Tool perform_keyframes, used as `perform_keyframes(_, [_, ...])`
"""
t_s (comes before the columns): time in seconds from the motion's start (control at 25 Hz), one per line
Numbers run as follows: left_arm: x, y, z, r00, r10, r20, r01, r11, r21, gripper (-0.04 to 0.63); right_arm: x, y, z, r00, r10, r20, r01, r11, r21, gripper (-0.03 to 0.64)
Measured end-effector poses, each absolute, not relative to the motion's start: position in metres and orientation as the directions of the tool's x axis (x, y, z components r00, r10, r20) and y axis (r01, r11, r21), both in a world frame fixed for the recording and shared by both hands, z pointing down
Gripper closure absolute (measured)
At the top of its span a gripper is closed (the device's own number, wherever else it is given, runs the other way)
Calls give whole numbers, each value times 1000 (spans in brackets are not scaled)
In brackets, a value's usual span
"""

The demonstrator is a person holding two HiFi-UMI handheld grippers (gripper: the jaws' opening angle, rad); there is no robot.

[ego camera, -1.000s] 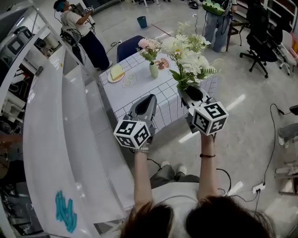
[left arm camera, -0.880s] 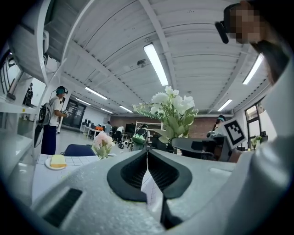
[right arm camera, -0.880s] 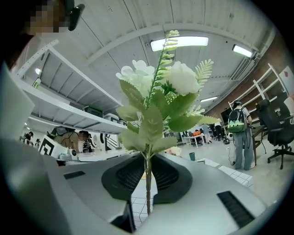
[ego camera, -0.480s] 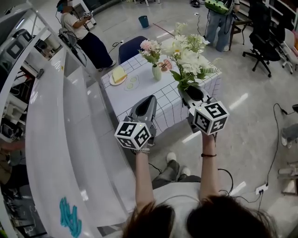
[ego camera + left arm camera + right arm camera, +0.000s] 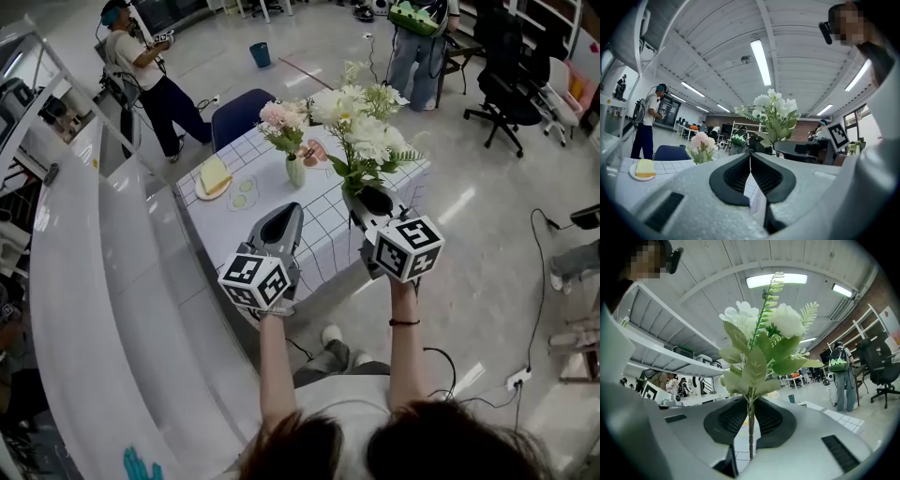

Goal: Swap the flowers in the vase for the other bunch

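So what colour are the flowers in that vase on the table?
Pink; the flowers in the vase show best in the head view.

left gripper [image 5: 750, 156] jaws together, right gripper [image 5: 751, 403] clamped

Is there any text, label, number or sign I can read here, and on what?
No readable text in any view.
Left marker cube, right marker cube: black-and-white square patterns, no letters or digits.
Teal marking on the white counter: cut off at the frame edge, unreadable.
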State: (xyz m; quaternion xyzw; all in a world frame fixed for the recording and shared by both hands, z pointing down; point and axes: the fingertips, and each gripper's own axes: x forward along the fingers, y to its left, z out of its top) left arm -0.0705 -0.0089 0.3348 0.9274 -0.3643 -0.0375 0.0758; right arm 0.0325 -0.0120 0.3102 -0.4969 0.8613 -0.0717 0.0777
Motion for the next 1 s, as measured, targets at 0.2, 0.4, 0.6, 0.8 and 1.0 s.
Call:
perform_keyframes(0.2, [-72, -43, 333, 741, -671, -22, -657, -731, 184, 578, 35, -39, 311, -468, -881, -73, -855, 472, -214, 569])
perform_keyframes(0.4, [-79, -69, 334, 741, -671, -9, -662, -733, 156, 578, 32, -62, 311, -453, -887, -85, -858, 460, -227, 569])
perform_keyframes(0.6, [-87, -87, 334, 740, -672, -11, -663, -733, 148, 577, 23, -78, 311, -450, -888, -89, -858, 458, -230, 569])
perform_keyframes(0.8, [-96, -99, 331, 732, -680, -36, -668, -728, 155, 577, 20, -91, 310, -452, -887, -88, -857, 460, -233, 569])
perform_keyframes(1.0, [-100, -107, 334, 736, -677, -28, -668, -732, 133, 577, 14, -101, 312, -456, -886, -85, -855, 462, -234, 569])
